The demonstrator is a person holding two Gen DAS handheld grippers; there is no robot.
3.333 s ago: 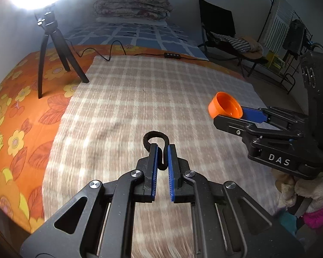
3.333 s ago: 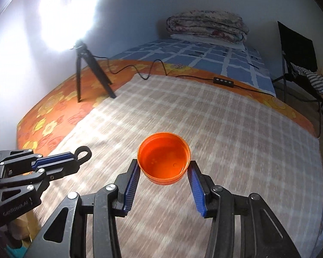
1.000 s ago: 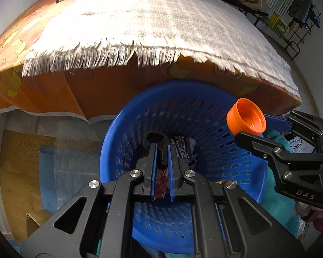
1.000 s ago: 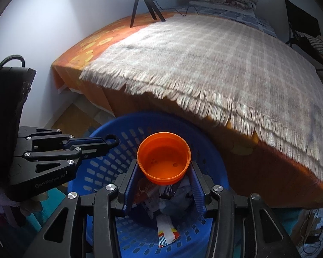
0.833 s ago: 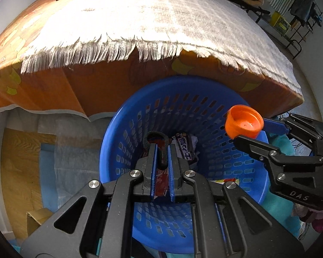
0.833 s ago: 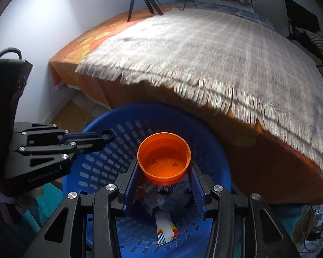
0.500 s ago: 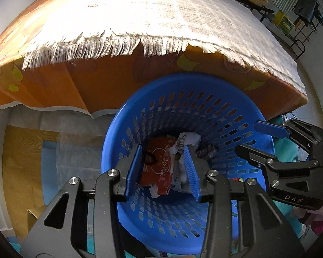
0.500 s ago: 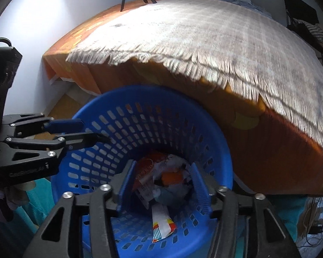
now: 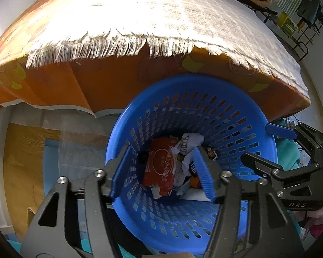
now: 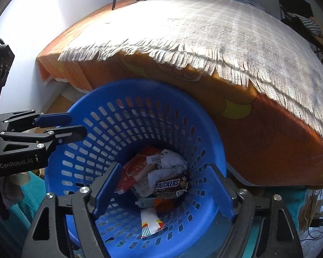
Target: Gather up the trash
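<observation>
Left wrist view: the blue laundry basket [image 9: 267, 142] stands on the floor against the orange bedsheet's [image 9: 118, 86] hanging side and already holds trash: a red packet [image 9: 161, 167], crumpled white paper [image 9: 191, 142] and an orange cap [image 9: 194, 181] at its bottom. The left gripper [image 9: 161, 172] hangs over the basket, jaws spread wide, empty.

Right wrist view: a Snickers wrapper [image 10: 170, 185] lies inside the basket. The right gripper [image 10: 161, 191] is likewise wide apart above it, holding nothing. The fringed blanket [image 10: 226, 32] above the basket shows no litter, so collection looks nearly finished.
</observation>
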